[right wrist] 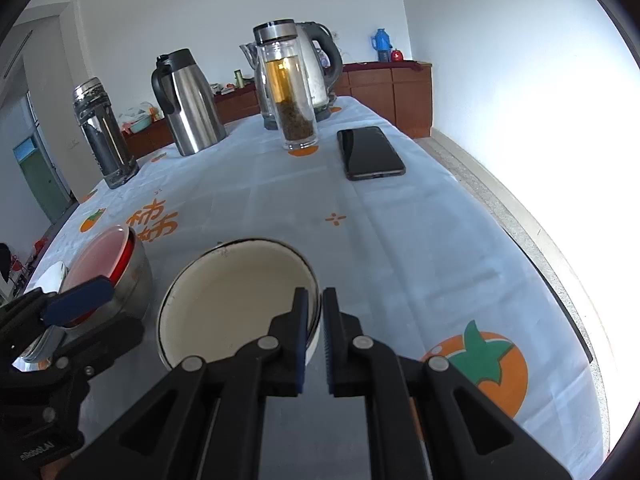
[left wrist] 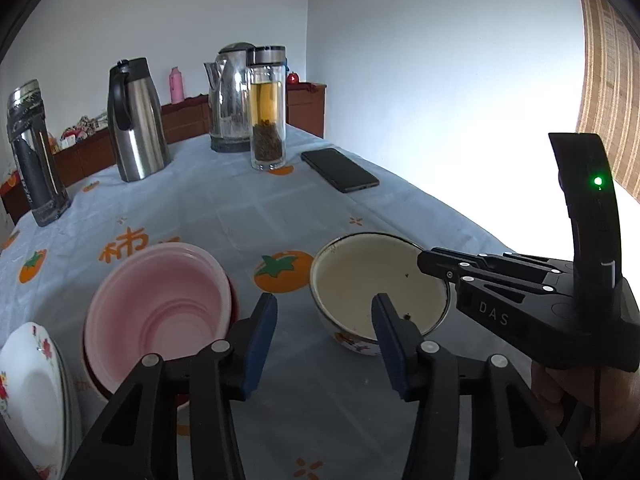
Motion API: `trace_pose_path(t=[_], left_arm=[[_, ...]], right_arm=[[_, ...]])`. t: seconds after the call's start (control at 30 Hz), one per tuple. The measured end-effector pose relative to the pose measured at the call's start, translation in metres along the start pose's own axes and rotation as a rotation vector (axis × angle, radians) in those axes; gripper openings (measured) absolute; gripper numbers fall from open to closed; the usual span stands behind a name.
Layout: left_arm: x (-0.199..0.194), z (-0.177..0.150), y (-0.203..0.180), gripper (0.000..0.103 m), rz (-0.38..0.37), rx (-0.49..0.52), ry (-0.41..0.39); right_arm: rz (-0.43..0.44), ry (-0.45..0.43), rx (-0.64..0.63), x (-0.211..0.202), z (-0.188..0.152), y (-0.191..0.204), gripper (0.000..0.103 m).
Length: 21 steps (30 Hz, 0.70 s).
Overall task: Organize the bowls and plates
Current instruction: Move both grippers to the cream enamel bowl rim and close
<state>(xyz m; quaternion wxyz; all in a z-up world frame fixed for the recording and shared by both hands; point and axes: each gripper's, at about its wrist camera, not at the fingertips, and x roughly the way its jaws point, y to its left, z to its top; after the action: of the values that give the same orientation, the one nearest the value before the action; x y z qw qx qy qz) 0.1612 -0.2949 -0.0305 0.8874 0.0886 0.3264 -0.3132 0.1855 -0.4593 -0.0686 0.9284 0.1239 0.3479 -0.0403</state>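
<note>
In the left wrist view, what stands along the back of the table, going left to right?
Dark bottle → steel carafe → kettle → phone. The tea bottle overlaps the kettle, so I leave it out.

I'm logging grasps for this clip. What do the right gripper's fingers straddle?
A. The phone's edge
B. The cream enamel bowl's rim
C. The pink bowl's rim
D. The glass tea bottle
B: in the right wrist view the right gripper has one finger inside and one outside the rim of the cream enamel bowl, nearly closed on it.
</note>
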Motion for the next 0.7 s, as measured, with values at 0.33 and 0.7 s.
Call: trace_pose_path(t=[0.33, 0.7], left_arm=[[0.029, -0.002, -0.003, 0.033, -0.024, -0.049, 0.084], [0.033, -0.003, 0.0, 0.024, -0.018, -0.069, 0.075]], right_arm=[[0.038, -0.006, 0.019, -0.003, -0.002, -0.006, 0.007], [0.059, -0.018, 0.035, -0.005, -0.003, -0.007, 0.008]])
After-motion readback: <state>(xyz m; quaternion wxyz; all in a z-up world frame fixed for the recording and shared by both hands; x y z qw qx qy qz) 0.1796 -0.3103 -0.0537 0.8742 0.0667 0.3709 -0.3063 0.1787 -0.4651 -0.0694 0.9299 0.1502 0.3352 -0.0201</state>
